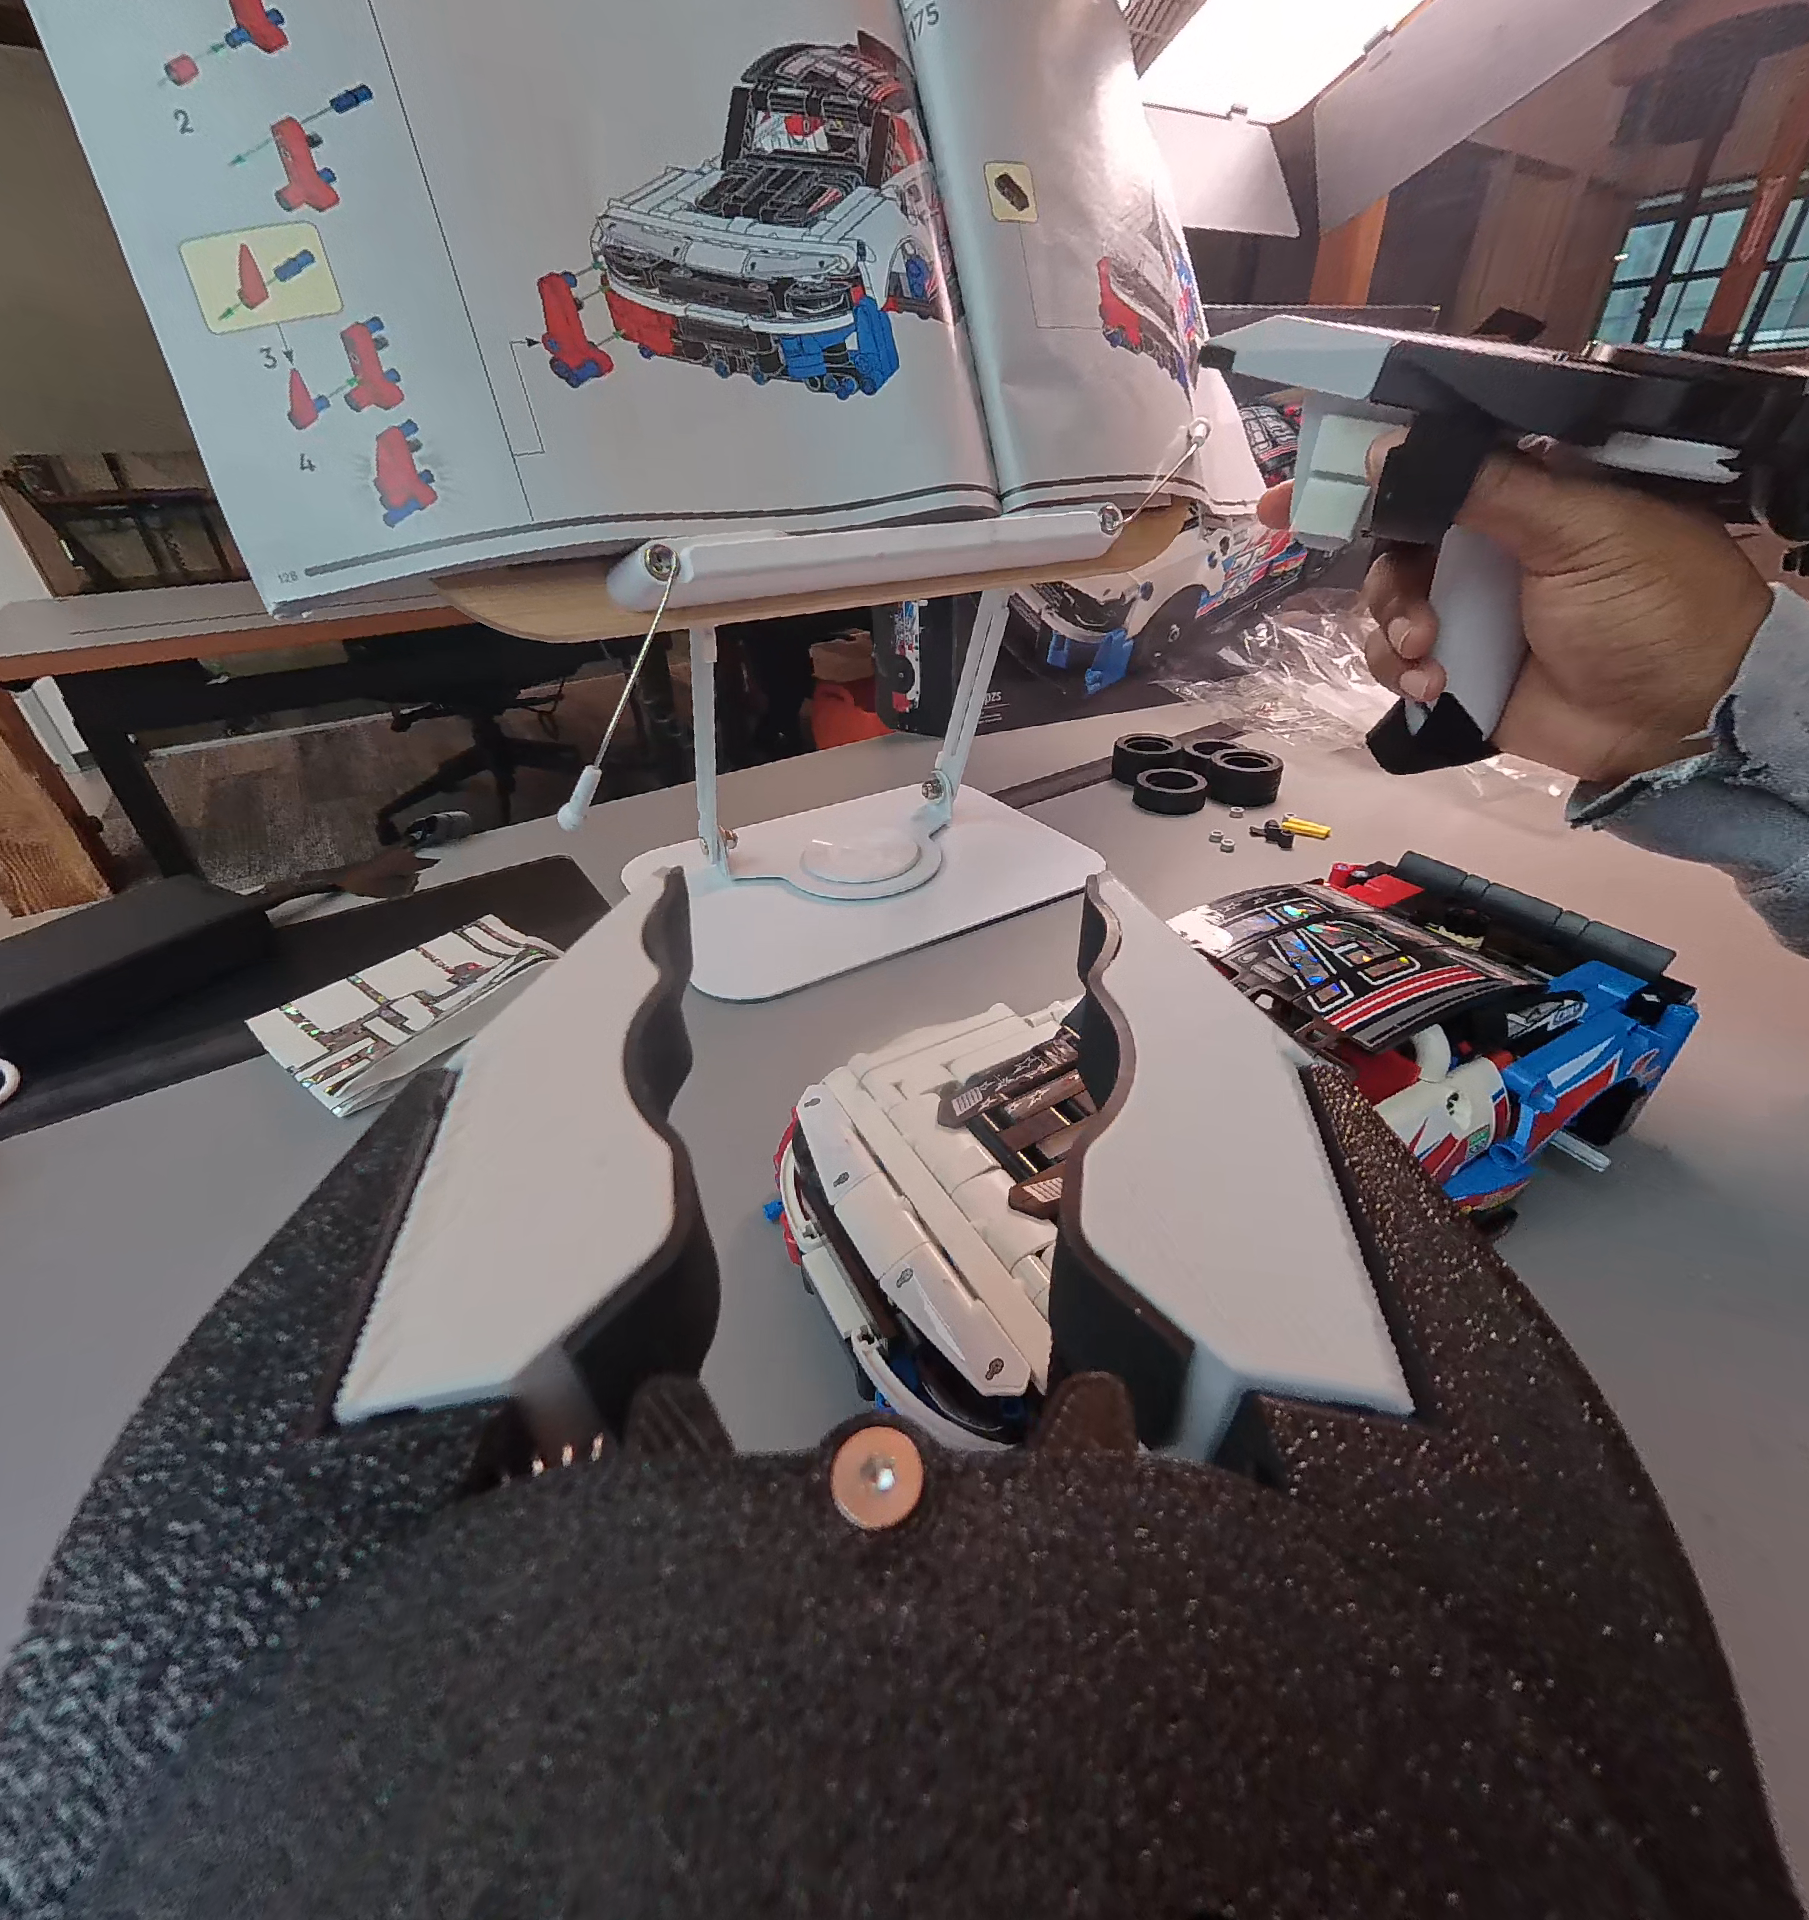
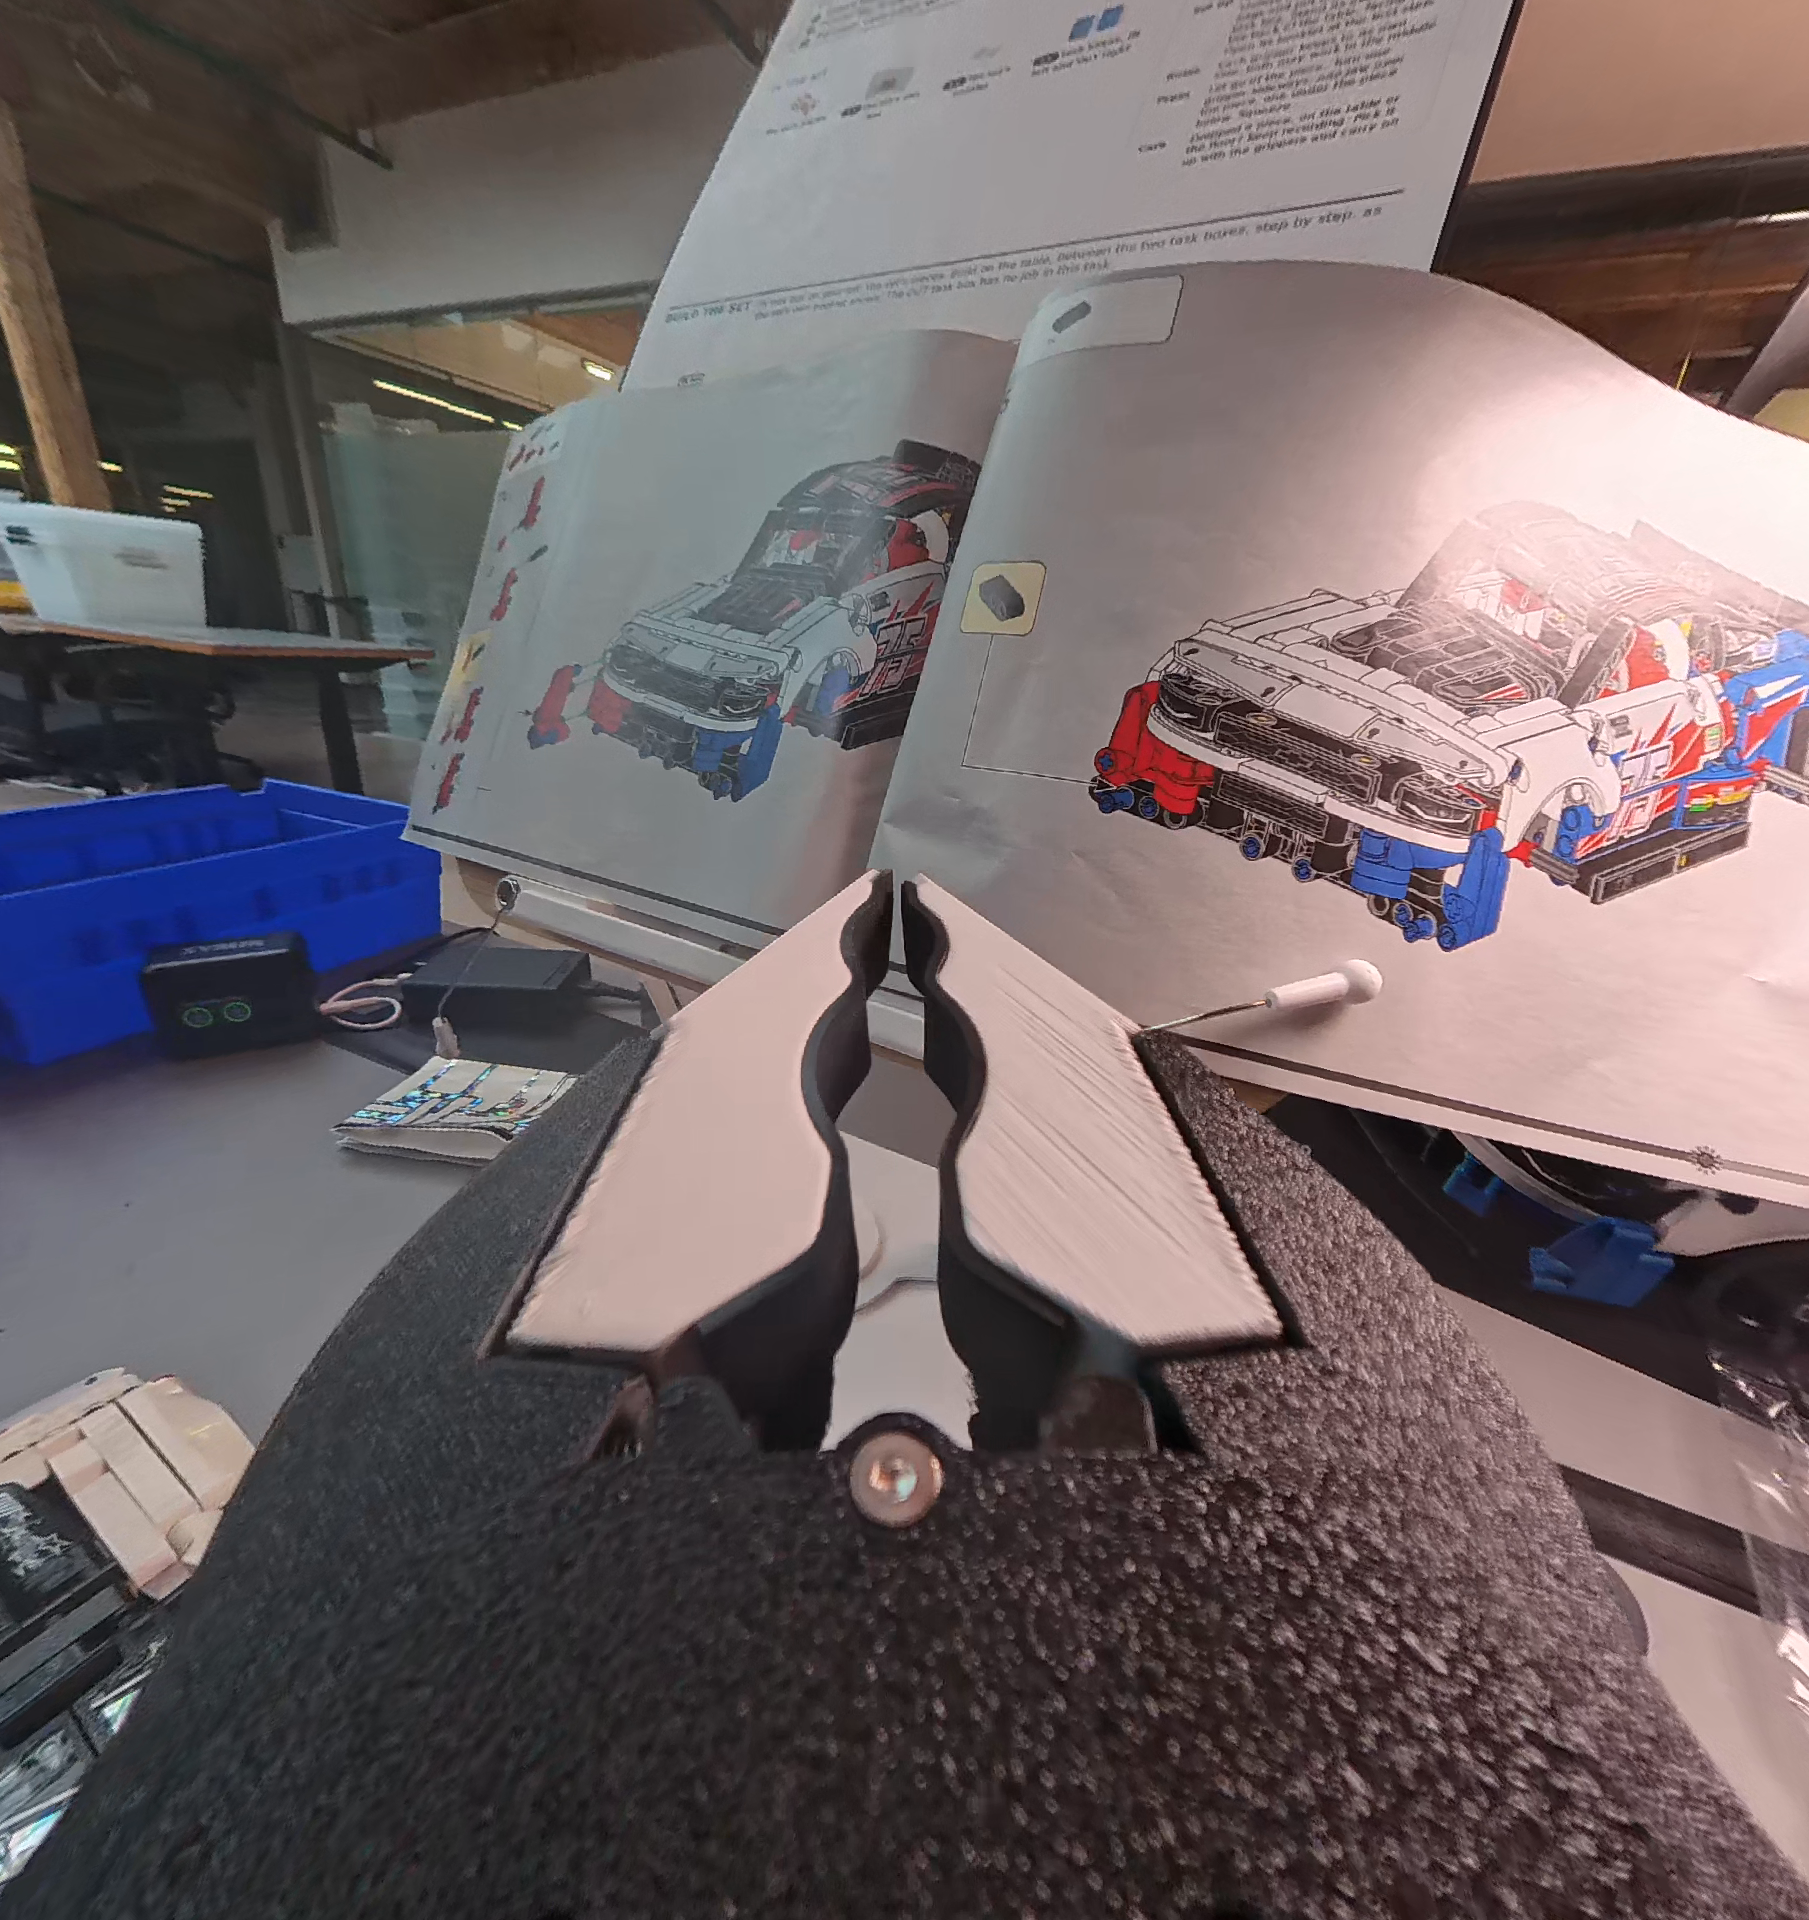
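Observation:
My left gripper (image 1: pixel 884 894) is open, with its fingers spread wide just above the grey table (image 1: pixel 152 1299). The white hood of a toy brick car (image 1: pixel 931 1174) lies between and under the fingers. The right finger (image 1: pixel 1170 1091) overlaps the hood and the pads do not press on it. The car's blue and red rear (image 1: pixel 1565 1049) lies to the right. My right gripper (image 2: pixel 895 894) is shut, with its tips close in front of the lower edge of the open instruction booklet (image 2: pixel 1295 727) near its fold. I see nothing between the pads. A hand holds this gripper (image 1: pixel 1217 358) up beside the booklet's right page (image 1: pixel 1066 260).
The booklet rests on a white stand (image 1: pixel 983 862). Several black tyres (image 1: pixel 1196 769) and small loose parts (image 1: pixel 1284 829) lie behind the car. A sticker sheet (image 1: pixel 412 997) lies left. A blue bin (image 2: pixel 152 894) and a black device (image 2: pixel 225 987) stand far left. Clear plastic wrap (image 2: pixel 1804 1507) lies right. The gap from one gripper's tips to the other's is roughly 25 cm.

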`<state>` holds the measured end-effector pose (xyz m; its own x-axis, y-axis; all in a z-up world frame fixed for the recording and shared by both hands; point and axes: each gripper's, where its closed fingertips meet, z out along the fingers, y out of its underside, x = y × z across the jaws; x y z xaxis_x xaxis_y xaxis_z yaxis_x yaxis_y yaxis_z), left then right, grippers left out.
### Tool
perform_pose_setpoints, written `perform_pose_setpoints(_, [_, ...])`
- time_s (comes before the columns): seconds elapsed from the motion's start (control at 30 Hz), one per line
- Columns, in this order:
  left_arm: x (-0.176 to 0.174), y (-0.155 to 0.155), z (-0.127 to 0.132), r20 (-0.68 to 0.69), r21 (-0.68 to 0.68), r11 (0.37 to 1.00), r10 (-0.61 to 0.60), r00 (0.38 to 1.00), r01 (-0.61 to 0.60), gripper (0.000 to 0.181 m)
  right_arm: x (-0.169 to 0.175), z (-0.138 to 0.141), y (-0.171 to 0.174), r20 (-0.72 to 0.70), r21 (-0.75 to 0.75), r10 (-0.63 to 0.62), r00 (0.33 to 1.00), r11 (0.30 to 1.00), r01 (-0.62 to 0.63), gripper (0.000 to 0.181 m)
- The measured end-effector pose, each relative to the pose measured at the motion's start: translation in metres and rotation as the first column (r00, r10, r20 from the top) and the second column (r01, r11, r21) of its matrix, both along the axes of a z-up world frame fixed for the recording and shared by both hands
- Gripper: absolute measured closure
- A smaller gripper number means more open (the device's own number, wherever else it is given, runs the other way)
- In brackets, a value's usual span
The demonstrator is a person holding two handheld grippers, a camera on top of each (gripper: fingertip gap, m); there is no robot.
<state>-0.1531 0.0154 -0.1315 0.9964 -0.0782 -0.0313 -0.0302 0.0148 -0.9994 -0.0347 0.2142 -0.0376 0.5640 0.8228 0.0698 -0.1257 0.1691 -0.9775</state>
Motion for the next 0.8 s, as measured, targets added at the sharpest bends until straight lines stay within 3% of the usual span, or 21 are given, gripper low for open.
perform_pose_setpoints(0.8, [0.000,0.000,0.000,-0.002,-0.003,1.000,0.003,1.000,-0.003,0.108,0.006,-0.009,0.014,0.003,-0.048,-0.062,0.998,0.997,0.062,0.174])
